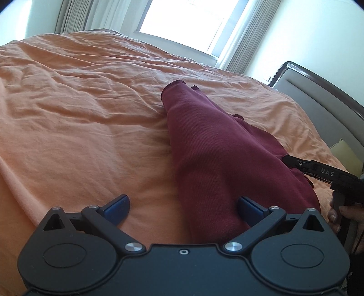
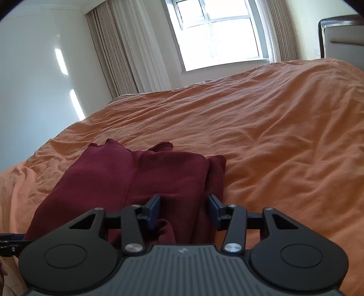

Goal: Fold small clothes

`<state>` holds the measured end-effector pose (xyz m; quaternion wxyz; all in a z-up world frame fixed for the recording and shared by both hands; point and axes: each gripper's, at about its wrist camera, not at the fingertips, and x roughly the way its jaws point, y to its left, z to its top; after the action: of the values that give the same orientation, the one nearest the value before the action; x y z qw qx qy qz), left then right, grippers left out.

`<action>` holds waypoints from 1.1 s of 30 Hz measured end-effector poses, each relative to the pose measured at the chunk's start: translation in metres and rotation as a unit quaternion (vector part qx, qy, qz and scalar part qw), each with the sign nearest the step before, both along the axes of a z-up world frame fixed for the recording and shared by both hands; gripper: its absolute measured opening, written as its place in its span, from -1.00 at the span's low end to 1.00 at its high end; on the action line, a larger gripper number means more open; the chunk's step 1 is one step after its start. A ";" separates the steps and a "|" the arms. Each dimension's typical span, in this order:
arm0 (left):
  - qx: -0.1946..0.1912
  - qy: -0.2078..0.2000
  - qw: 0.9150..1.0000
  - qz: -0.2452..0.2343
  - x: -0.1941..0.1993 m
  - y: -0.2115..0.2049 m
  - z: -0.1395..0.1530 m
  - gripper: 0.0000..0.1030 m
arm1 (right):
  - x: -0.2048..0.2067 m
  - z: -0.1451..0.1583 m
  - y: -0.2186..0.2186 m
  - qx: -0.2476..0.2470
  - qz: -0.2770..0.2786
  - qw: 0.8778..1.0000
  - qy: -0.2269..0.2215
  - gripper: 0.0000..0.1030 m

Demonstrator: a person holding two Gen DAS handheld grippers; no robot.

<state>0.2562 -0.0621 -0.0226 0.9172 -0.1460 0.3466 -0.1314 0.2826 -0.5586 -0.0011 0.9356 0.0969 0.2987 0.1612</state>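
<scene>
Just one maroon garment (image 1: 204, 145) on orange bedspread (image 1: 79, 113), left tongs (image 1: 183, 208) spread wide, right tongs (image 2: 184, 206) parted, both empty

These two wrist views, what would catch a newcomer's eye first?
The dark red garment stands out, lying partly folded on the wrinkled orange bedspread. The right gripper hangs over its near edge with fingers apart, and the left gripper is wide open beside it. A bright window glows behind the bed.

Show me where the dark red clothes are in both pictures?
Left wrist view: the dark red garment lies right of centre on the orange bedspread.
Right wrist view: the garment lies lower left of centre.
Shared landmark: the bright window behind the bed.
</scene>
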 end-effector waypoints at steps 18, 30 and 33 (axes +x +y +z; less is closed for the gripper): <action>-0.030 -0.010 0.999 -0.008 -0.001 0.000 0.004 0.98 | -0.001 0.011 0.001 -0.058 -0.010 0.996 -0.071 -0.57; -0.034 -0.008 0.999 -0.007 0.000 0.003 0.002 0.98 | -0.050 0.020 -0.015 -0.069 0.069 0.989 -0.113 -0.17; -0.035 -0.008 0.999 -0.007 0.000 0.003 0.002 0.98 | -0.048 0.013 -0.005 -0.099 0.071 0.986 -0.114 -0.51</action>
<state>0.2565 -0.0589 -0.0204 0.9133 -0.1747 0.3356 -0.1506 0.2348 -0.5641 0.0120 0.9546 -0.0362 0.2110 0.2072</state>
